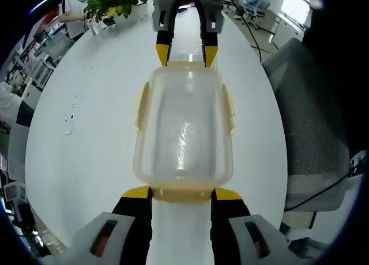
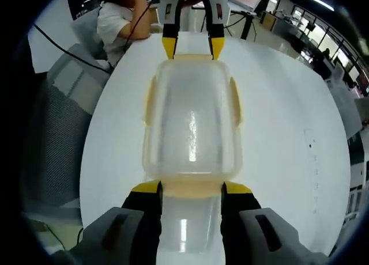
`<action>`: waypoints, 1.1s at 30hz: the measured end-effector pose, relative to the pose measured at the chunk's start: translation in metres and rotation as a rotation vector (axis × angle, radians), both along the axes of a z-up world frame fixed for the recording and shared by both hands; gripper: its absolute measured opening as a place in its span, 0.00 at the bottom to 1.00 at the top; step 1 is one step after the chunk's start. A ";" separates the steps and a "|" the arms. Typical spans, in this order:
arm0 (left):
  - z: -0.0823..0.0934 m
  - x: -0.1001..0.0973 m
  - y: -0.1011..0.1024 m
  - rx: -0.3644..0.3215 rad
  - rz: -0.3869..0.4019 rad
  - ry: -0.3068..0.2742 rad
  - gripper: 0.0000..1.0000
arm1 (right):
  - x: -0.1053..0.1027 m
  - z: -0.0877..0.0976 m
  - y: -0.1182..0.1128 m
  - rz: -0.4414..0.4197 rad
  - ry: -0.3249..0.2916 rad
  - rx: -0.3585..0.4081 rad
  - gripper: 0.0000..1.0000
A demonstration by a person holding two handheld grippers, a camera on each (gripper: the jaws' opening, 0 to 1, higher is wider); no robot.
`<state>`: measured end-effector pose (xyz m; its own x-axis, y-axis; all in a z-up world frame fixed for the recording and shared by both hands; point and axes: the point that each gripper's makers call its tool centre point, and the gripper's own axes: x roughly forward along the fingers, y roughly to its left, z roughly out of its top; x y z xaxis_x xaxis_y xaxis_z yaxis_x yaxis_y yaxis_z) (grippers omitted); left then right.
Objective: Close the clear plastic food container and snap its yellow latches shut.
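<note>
Straddling opposite end latches of the lidded clear container (image 1: 183,132) mid-desk (image 1: 98,103) with wide jaws, left gripper (image 1: 182,193) and right gripper (image 2: 191,188); likely light, slippery, flexing.

Both views face each other closely across the container (image 1: 183,132).

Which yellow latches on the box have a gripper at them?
The two short-end latches: left gripper at the near one, right gripper at the far one. The long-side latches stand untouched.
</note>
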<state>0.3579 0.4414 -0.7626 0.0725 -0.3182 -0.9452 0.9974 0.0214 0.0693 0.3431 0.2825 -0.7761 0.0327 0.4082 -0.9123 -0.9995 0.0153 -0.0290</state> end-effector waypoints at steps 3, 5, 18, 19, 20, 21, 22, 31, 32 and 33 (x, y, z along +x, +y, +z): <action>-0.002 0.000 -0.008 -0.003 -0.007 -0.001 0.34 | -0.001 0.001 -0.010 -0.008 0.000 -0.001 0.36; -0.002 0.000 -0.013 -0.007 -0.010 -0.003 0.34 | -0.001 0.000 -0.015 -0.008 -0.002 -0.003 0.36; -0.005 -0.001 -0.054 -0.055 -0.025 -0.009 0.34 | -0.004 -0.003 -0.054 -0.027 -0.011 -0.036 0.36; -0.006 -0.002 -0.057 -0.056 -0.028 -0.005 0.34 | -0.005 -0.003 -0.056 -0.030 -0.008 -0.040 0.36; -0.008 -0.001 -0.058 -0.055 -0.029 -0.005 0.34 | -0.006 -0.002 -0.058 -0.030 -0.010 -0.039 0.36; -0.009 -0.001 -0.060 -0.055 -0.031 -0.005 0.34 | -0.007 -0.002 -0.060 -0.032 -0.009 -0.039 0.36; -0.010 -0.001 -0.061 -0.058 -0.032 -0.002 0.34 | -0.007 -0.002 -0.061 -0.033 -0.008 -0.040 0.36; -0.008 -0.002 -0.080 -0.081 -0.036 0.012 0.34 | -0.007 0.000 -0.080 -0.039 0.008 -0.029 0.37; -0.008 -0.002 -0.083 -0.083 -0.039 0.011 0.34 | -0.008 0.000 -0.084 -0.041 0.009 -0.031 0.37; -0.008 -0.003 -0.087 -0.085 -0.043 0.010 0.34 | -0.009 0.000 -0.086 -0.042 0.008 -0.034 0.37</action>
<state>0.3548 0.3547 -0.7702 0.0473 -0.3996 -0.9155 0.9981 -0.0165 0.0588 0.3338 0.1970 -0.7763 0.0424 0.3752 -0.9260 -0.9981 0.0567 -0.0227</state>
